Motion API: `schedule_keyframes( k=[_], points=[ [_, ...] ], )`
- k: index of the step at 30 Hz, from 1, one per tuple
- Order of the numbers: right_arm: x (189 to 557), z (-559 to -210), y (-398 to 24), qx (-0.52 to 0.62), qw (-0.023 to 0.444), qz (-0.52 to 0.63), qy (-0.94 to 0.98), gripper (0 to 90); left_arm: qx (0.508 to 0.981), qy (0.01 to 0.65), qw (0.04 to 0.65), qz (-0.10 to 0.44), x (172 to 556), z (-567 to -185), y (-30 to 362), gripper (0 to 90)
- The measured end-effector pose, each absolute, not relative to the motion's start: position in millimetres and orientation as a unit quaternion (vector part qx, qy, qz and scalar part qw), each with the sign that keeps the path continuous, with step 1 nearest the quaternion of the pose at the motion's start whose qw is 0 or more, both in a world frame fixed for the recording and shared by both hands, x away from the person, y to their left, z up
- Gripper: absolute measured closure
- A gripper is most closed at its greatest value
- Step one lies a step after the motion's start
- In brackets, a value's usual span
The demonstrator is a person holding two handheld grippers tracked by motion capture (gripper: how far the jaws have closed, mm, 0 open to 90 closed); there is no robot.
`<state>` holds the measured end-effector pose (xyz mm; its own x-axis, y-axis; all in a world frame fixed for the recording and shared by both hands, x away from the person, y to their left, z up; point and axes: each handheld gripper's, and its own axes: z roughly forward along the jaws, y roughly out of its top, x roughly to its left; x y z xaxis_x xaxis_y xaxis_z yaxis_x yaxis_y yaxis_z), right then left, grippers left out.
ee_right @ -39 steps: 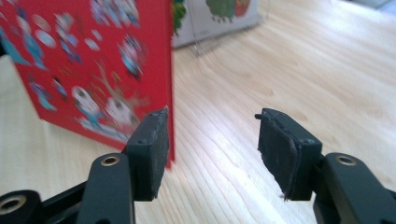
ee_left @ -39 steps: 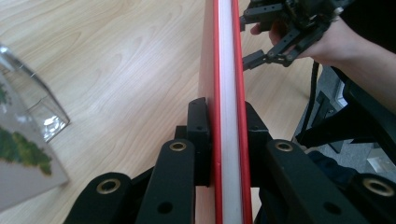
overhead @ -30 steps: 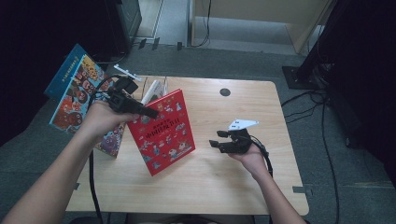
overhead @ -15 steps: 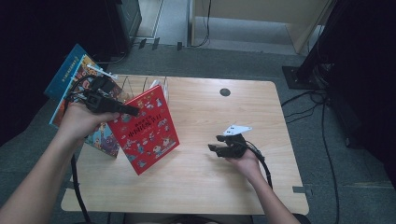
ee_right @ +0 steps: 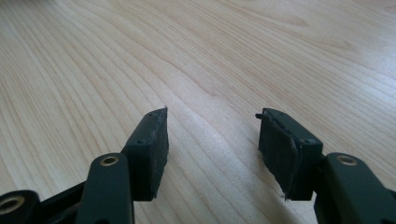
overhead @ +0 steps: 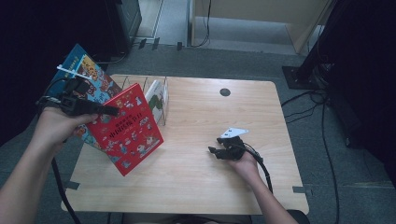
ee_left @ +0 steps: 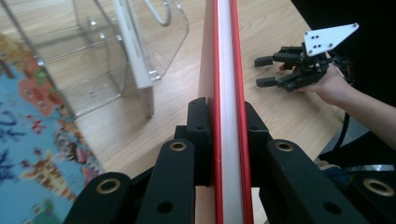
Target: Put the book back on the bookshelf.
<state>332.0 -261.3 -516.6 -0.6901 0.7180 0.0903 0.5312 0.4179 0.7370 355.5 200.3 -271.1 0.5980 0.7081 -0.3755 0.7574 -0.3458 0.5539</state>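
Left gripper (ee_left: 225, 140) fingers (ee_left: 198, 135) clamp red book (ee_left: 225, 70) edge-on; wire rack (ee_left: 116, 46) beside.

Rack (overhead: 156, 95) at table's (overhead: 196, 186) far left (book (overhead: 127, 128) just before it)

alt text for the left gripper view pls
The left gripper is clamped on the edge of a red book, seen edge-on above a wooden table. A clear rack stands at left; the right gripper, open, is held at right.

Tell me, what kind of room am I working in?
Probably a lab or studio recording space: a lone wooden table on grey floor, tape marks at its corners, loose cables, dark stands around.
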Motion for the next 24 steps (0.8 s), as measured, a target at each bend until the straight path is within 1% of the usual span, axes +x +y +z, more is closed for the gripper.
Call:
schedule_keyframes(
  k=[7,11,19,24],
  points=[
    [330,-520,-259,0.366,0.136,0.39,0.834,42.7,0.809,0.468,0.355,-0.024,352,-269,223,79.9],
    [326,-522,-258,0.359,0.157,0.39,0.833,42.7,0.802,0.482,0.354,-0.018,350,-267,235,80.0],
    [326,-522,-258,0.364,0.156,0.389,0.832,41.5,0.796,0.495,0.348,-0.01,345,-264,253,80.0],
    [326,-522,-258,0.364,0.156,0.389,0.832,41.5,0.791,0.509,0.34,0.008,346,-262,263,80.0]
  ],
)
